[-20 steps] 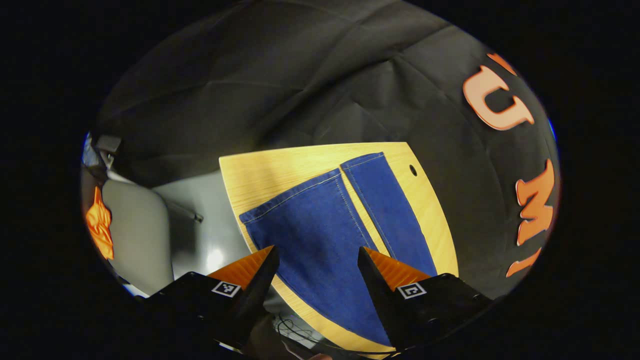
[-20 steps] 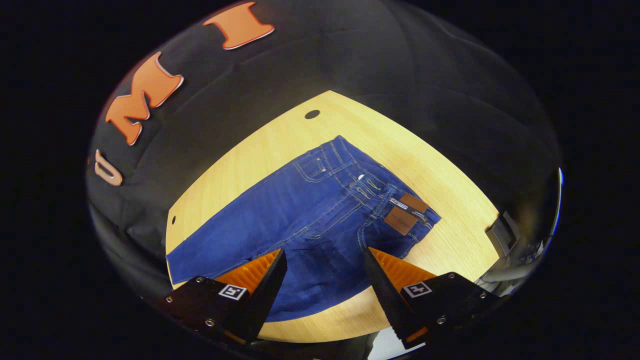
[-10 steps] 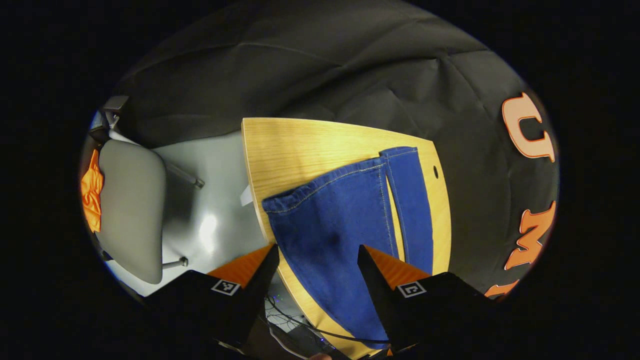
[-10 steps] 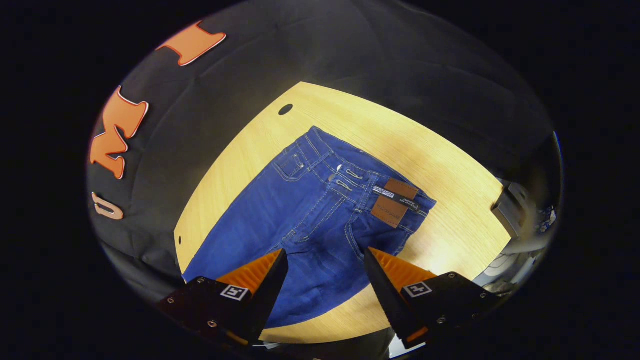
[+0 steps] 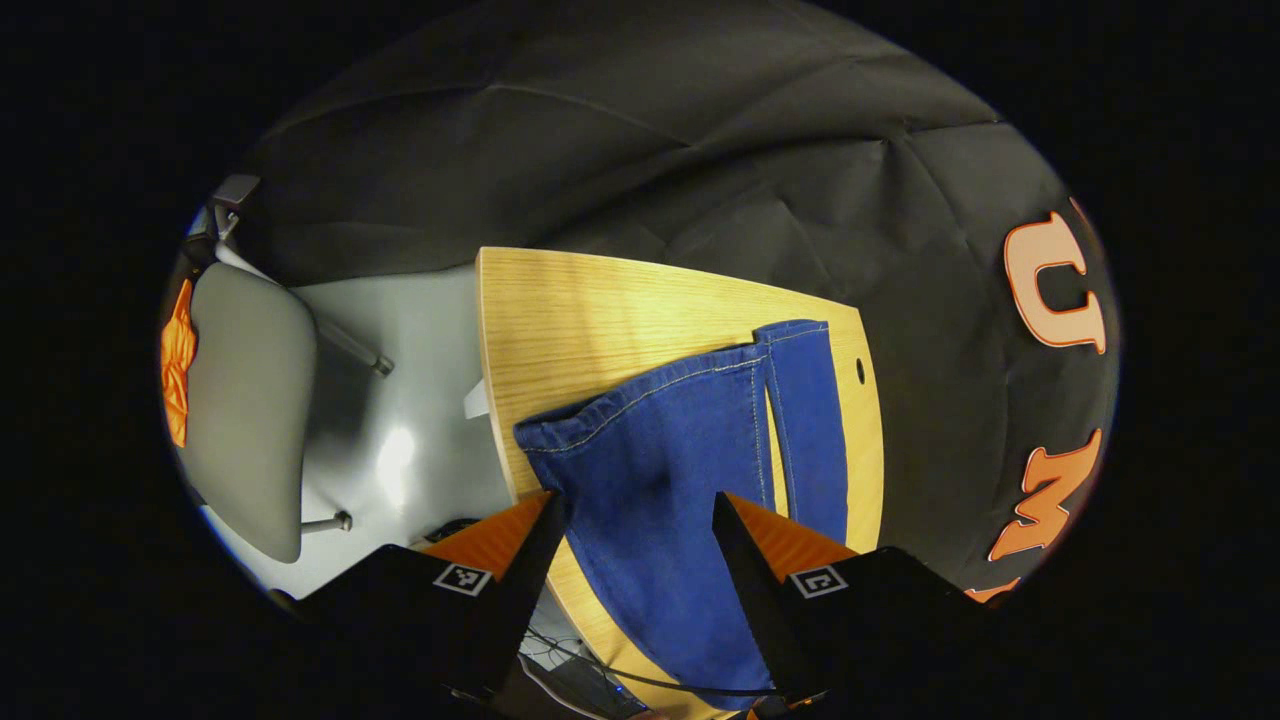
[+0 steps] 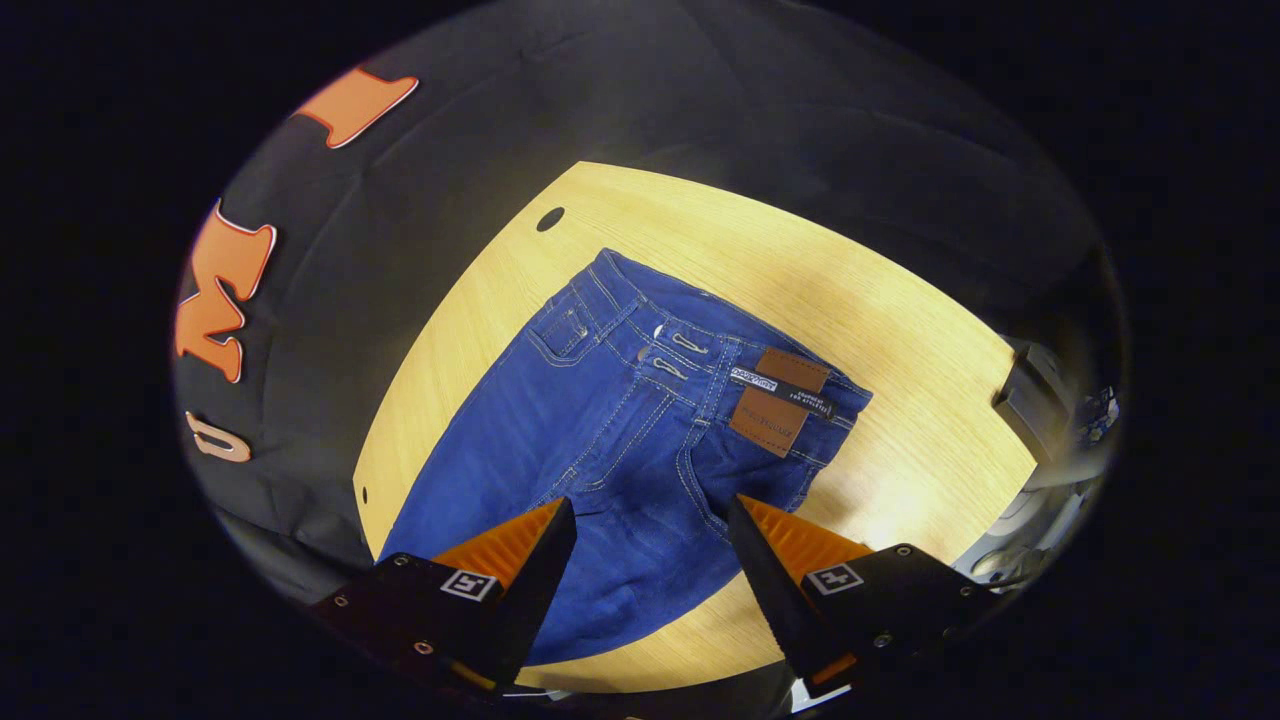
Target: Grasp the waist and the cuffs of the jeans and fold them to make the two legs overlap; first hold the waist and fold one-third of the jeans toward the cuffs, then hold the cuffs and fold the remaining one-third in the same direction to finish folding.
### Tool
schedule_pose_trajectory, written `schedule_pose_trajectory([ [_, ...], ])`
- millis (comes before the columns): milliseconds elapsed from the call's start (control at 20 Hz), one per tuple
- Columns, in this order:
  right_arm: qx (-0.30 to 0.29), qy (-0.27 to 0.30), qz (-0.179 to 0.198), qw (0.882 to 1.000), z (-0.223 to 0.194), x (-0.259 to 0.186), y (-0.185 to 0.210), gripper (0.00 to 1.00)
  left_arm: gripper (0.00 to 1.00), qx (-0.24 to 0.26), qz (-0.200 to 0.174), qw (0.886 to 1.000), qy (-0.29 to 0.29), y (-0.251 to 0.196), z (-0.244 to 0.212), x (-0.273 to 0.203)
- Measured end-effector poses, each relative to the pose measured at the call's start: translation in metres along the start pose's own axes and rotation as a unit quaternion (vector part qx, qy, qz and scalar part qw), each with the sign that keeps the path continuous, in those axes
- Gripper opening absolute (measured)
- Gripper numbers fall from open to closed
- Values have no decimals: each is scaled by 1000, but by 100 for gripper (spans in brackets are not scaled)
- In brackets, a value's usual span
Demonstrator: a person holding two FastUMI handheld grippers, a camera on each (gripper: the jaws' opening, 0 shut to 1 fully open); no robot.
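Two grippers, both with fingers spread apart, neither touching anything. Landmark: the wooden table [image 5: 600, 310].

Jeans [image 6: 620, 440] lie flat on the table, unfolded, legs side by side with a thin strip of table showing between them in the left gripper view.

Left gripper [image 5: 636, 515] hangs above the leg end of the jeans, at the table's near edge. The near leg's cuff [image 5: 640, 395] sits just ahead of its fingertips; the far cuff [image 5: 795, 332] lies beyond it, close to the small hole in the table [image 5: 860, 371]. Denim fills the gap between the fingers, but the fingers are clear above it.

Right gripper [image 6: 650, 515] hangs above the seat and thigh area, pointing toward the waist [image 6: 700, 340]. The waistband with its brown leather patch [image 6: 780, 400] lies ahead of the fingertips, well inside the table's edges. Another table hole [image 6: 549, 218] is beyond the waist's far corner.

Off the table on the cuff side: grey floor [image 5: 420, 340], a grey chair [image 5: 245, 400] with something orange [image 5: 175, 370] at its edge. Cables [image 5: 600, 680] run below the table's near edge under the left gripper. A dark box-like item [image 6: 1030, 400] sits off the table past the waist side; can't tell what it is.
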State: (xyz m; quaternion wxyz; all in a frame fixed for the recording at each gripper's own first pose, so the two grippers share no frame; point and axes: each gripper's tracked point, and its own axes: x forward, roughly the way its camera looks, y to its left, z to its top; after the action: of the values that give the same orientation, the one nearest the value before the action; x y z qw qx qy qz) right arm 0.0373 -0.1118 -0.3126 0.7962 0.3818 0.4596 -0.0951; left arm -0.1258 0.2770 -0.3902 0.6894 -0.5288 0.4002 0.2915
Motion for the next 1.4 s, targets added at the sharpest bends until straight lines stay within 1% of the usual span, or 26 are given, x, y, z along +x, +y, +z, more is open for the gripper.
schedule_pose_trajectory([
  [200, 31, 14, -10, 999, -1, -1, -31, 97, 92, -24, -41, 999, 5, -14, 4, 6],
  [300, 57, 52, -12, 997, -16, -1, -41, 96, 92, -34, -40, 999, 8, -14, 5, 11],
  [450, 89, 64, 6, 994, -26, 12, -47, 96, 92, -34, -50, 998, 14, -15, 7, 17],
  [500, 108, 65, 5, 992, -29, 15, -50, 96, 88, -41, -52, 998, 14, -15, 6, 21],
  [550, 128, 58, 26, 990, -23, 20, -45, 97, 81, -53, -60, 997, 13, -16, 7, 23],
  [600, 148, 45, 41, 987, -17, 25, -40, 94, 70, -62, -70, 996, 12, -17, 7, 25],
  [650, 165, 37, 56, 984, -11, 28, -38, 94, 69, -70, -72, 995, 11, -12, 5, 28],
  [700, 188, 32, 66, 979, -8, 30, -38, 90, 57, -82, -75, 994, 11, -9, 6, 31],
  [750, 206, 34, 75, 975, -7, 33, -38, 87, 45, -98, -87, 991, 11, -9, 7, 34],
  [800, 219, 30, 79, 972, -6, 37, -38, 76, 32, -109, -96, 989, 9, -10, 8, 35],
  [900, 240, 27, 83, 967, -8, 44, -37, 53, 33, -110, -105, 988, 10, -11, 6, 35],
  [950, 241, 24, 77, 967, -9, 47, -40, 53, 32, -99, -102, 990, 12, -11, 5, 35],
  [1000, 246, 24, 74, 966, -12, 49, -40, 38, 31, -96, -75, 993, 9, -5, 5, 46],
  [1050, 251, 25, 73, 965, -10, 47, -41, 34, 18, -86, -72, 994, 13, -12, 12, 47],
  [1100, 247, 24, 74, 966, -11, 49, -40, 29, 6, -75, -70, 995, 12, -15, 7, 47],
  [1150, 243, 24, 71, 967, -11, 50, -40, 24, 5, -62, -62, 996, 12, -16, 7, 48],
  [1200, 240, 21, 59, 969, -13, 44, -42, 23, 5, -46, -49, 998, 14, -15, 6, 47],
  [1250, 234, 24, 51, 971, -12, 54, -41, 22, 5, -27, -23, 999, 9, -7, 6, 55],
  [1300, 223, 25, 49, 973, -14, 46, -41, 20, 0, -15, -14, 1000, 5, -5, 8, 31],
  [1350, 215, 27, 50, 975, -15, 42, -40, 20, 1, -2, -9, 1000, 11, -4, 7, 44],
  [1400, 207, 21, 53, 977, -13, 40, -39, 19, 1, 6, -3, 1000, 10, -3, 8, 37],
])
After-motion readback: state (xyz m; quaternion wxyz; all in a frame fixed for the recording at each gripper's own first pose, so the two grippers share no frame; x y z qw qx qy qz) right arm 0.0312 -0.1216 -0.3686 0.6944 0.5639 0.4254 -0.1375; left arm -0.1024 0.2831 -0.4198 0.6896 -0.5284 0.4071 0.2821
